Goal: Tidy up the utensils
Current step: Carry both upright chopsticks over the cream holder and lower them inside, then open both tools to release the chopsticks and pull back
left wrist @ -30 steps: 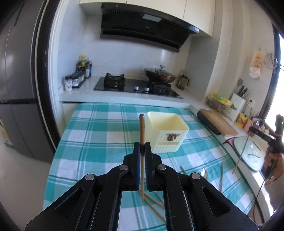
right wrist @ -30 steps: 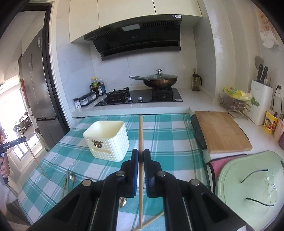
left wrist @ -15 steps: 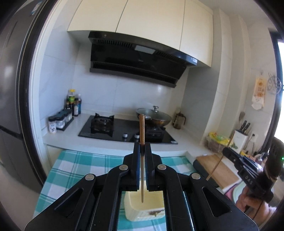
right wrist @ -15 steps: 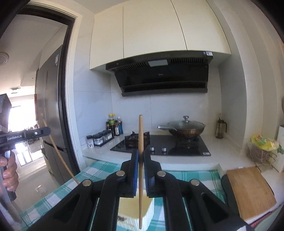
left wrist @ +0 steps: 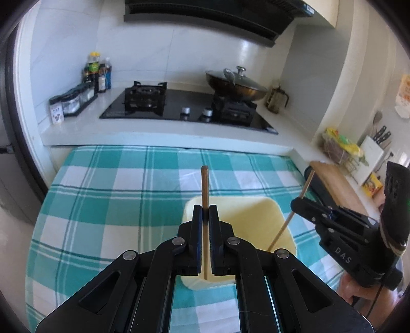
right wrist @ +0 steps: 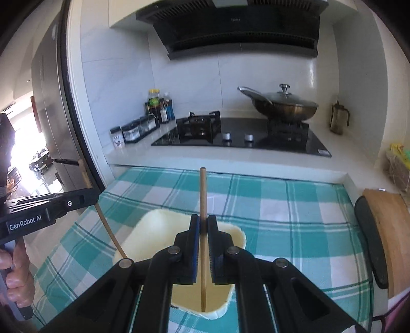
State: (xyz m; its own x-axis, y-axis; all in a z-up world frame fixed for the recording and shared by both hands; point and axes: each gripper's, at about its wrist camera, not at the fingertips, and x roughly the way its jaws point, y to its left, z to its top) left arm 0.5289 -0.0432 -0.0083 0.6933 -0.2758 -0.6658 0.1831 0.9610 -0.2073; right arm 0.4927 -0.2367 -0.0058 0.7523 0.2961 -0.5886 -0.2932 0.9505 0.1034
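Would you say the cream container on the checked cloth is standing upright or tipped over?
Upright. The cream container sits with its open mouth facing up, both chopstick tips pointing down into it.

Two markings can be read. In the left wrist view the white letters "DAS" stand on the black body of the right gripper [left wrist: 294,205], at the right edge of the scene. In the right wrist view "GenRobot.AI" is printed in white on the black side of the left gripper [right wrist: 96,199], at the left edge. A faint brand mark sits on the front of the range hood [right wrist: 238,20] at the far wall, too small to make out. The labels on the sauce bottles [right wrist: 159,107] and spice jars [right wrist: 133,130] are illegible.
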